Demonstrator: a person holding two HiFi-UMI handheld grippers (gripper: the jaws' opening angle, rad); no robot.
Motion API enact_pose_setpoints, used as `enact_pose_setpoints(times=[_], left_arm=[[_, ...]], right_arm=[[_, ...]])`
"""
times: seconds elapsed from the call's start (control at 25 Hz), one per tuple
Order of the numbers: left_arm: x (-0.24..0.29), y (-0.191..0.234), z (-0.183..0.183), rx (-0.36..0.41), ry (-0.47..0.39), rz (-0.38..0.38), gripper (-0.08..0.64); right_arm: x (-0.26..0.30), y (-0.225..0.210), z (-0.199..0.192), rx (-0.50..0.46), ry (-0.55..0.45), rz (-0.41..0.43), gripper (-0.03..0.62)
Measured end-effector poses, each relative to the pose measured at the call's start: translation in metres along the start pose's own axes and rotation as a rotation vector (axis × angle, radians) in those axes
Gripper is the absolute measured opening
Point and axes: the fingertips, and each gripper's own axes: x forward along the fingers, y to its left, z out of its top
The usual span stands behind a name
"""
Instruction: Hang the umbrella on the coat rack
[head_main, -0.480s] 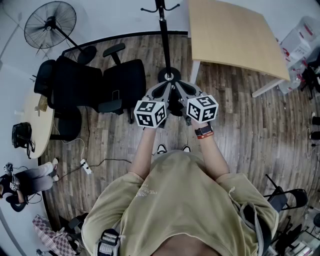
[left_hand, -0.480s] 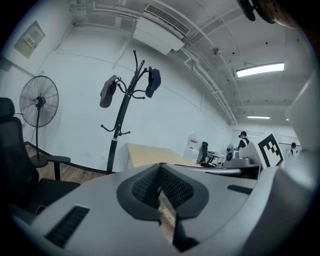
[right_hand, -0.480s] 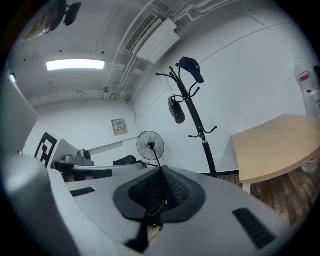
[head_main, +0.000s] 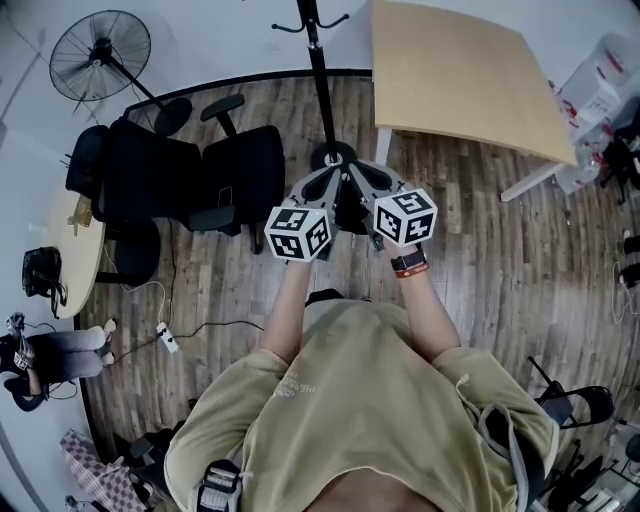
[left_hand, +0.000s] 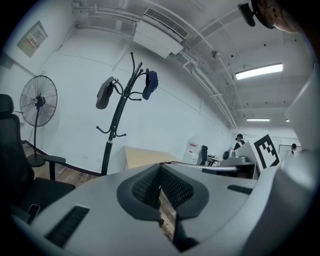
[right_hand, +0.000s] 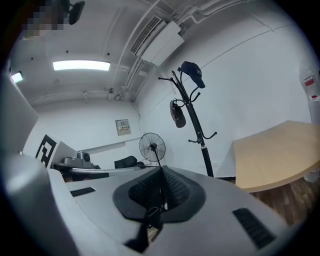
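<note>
Item: umbrella (head_main: 350, 216), taken to be the dark bundle hanging just under and between the two grippers in the head view, though its shape is too dim to confirm. Status: not yet hung, so the whole hanging step is judged still to do. Left gripper (head_main: 334, 170): fingers pressed together, with only a sliver of floor showing in the slit. Right gripper (head_main: 353, 167): fingers pressed together on what looks like a thin dark strap, probably the umbrella's. Coat rack (head_main: 319, 80): upright directly ahead of both grippers, its round base near the fingertips. Its upper hooks carry a dark cap (left_hand: 150, 84) and a grey hat (left_hand: 104, 93); the lower hooks (left_hand: 111, 131) look bare and would suit. Room: office chairs (head_main: 240, 165) crowd the rack's left, and the counter (head_main: 460, 70) edge stands just beside its right. The approach is a narrow lane, clear straight ahead and above.
</note>
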Motion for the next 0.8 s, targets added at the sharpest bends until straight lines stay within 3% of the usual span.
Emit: enact_pose_setpoints(times=[0.4, 0.8], left_arm=[[0.025, 0.018, 0.017, -0.002, -0.028, 0.026, 0.023], [0.077, 0.095, 0.034, -0.038, -0.010, 0.054, 0.023]], right_arm=[[0.026, -0.016, 0.013, -0.009, -0.007, 0.036, 0.020], [0.106, -0.045, 0.017, 0.011, 0.049, 0.044, 0.020]])
